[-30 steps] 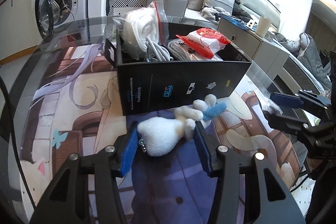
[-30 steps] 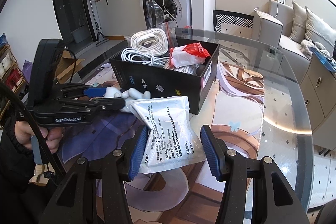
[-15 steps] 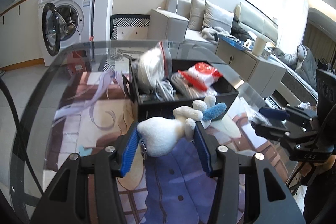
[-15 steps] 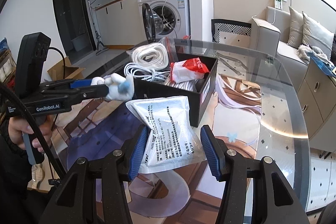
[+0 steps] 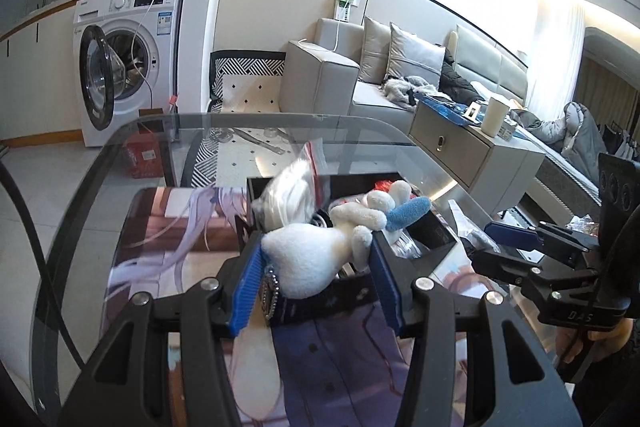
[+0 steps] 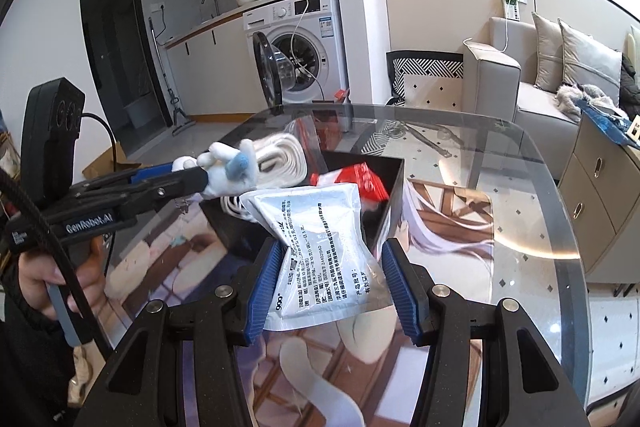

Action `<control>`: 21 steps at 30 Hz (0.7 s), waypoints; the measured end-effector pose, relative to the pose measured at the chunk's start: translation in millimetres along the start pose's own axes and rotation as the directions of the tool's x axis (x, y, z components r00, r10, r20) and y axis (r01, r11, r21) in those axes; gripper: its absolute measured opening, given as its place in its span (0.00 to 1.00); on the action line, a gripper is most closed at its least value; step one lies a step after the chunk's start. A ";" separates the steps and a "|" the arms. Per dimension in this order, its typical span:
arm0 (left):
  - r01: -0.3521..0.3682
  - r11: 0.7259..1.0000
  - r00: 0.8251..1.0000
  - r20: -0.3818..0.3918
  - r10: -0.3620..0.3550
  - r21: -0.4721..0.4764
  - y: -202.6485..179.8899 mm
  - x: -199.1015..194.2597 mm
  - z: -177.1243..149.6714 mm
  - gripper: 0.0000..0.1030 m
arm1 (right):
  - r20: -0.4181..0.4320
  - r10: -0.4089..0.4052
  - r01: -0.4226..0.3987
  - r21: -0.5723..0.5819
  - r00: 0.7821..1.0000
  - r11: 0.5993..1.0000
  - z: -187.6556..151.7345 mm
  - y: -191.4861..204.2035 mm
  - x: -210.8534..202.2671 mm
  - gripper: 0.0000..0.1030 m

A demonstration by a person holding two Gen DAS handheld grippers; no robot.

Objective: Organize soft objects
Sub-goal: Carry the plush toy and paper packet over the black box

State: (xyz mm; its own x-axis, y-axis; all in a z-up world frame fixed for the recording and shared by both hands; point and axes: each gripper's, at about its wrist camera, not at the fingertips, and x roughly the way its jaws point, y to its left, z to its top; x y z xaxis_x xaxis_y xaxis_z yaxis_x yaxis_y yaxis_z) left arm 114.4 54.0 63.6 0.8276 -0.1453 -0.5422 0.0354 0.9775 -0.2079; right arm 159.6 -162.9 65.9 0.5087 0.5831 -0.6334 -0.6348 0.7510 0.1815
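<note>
My left gripper (image 5: 316,279) is shut on a white plush toy with a blue ear (image 5: 320,251) and holds it in the air above the near edge of the black box (image 5: 436,233). It also shows in the right wrist view (image 6: 228,171). My right gripper (image 6: 332,287) is shut on a white printed soft packet (image 6: 320,251), held above the table just in front of the black box (image 6: 394,203). The box holds a bag of white rope (image 6: 280,159), white cables and a red-and-white packet (image 6: 352,181).
The box stands on a glass table (image 6: 540,227) with a printed anime mat (image 5: 160,227). A washing machine with its door open (image 5: 120,67), a sofa (image 5: 360,83) and a low cabinet (image 5: 460,143) stand beyond the table.
My left gripper has risen with the plush toy from table height to above the box's edge. My right gripper has risen with the packet and come closer to the box.
</note>
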 end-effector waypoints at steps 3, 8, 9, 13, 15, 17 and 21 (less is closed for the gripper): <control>0.003 1.000 1.000 0.000 -0.003 -0.004 0.9 6.8 5.6 0.49 | -0.003 0.008 -0.007 0.020 1.000 1.000 8.7 -1.0 7.7 0.51; -0.009 1.000 1.000 0.001 0.009 0.005 0.7 16.4 11.7 0.49 | -0.008 0.034 -0.034 0.049 0.999 0.998 16.0 -1.3 18.0 0.51; -0.010 1.000 1.000 0.002 0.010 0.004 1.0 17.8 11.8 0.49 | -0.013 0.041 -0.040 0.053 0.999 0.998 16.3 -1.3 21.1 0.51; -0.022 1.000 1.000 -0.001 0.022 0.006 2.3 23.8 13.7 0.49 | -0.027 0.047 -0.045 0.061 0.999 0.997 19.7 -0.4 33.2 0.51; -0.027 1.000 1.000 -0.001 0.027 0.008 2.5 27.3 15.1 0.49 | -0.036 0.055 -0.052 0.075 0.998 0.996 21.2 -1.0 40.3 0.51; -0.029 1.000 1.000 -0.003 0.029 0.005 3.3 30.6 15.5 0.49 | -0.046 0.049 -0.045 0.080 0.998 0.996 22.1 -1.9 49.1 0.51; -0.033 0.999 0.999 -0.005 0.033 0.012 3.1 36.7 14.5 0.49 | -0.057 0.048 -0.041 0.108 0.997 0.993 23.4 -8.0 64.3 0.51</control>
State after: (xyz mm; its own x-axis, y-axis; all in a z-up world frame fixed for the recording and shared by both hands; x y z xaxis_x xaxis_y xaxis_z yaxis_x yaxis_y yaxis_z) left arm 153.0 53.9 54.9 0.8257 -0.1140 -0.5524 0.0150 0.9835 -0.1805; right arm 211.0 -124.2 41.3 0.4441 0.5997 -0.6657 -0.5891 0.7552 0.2874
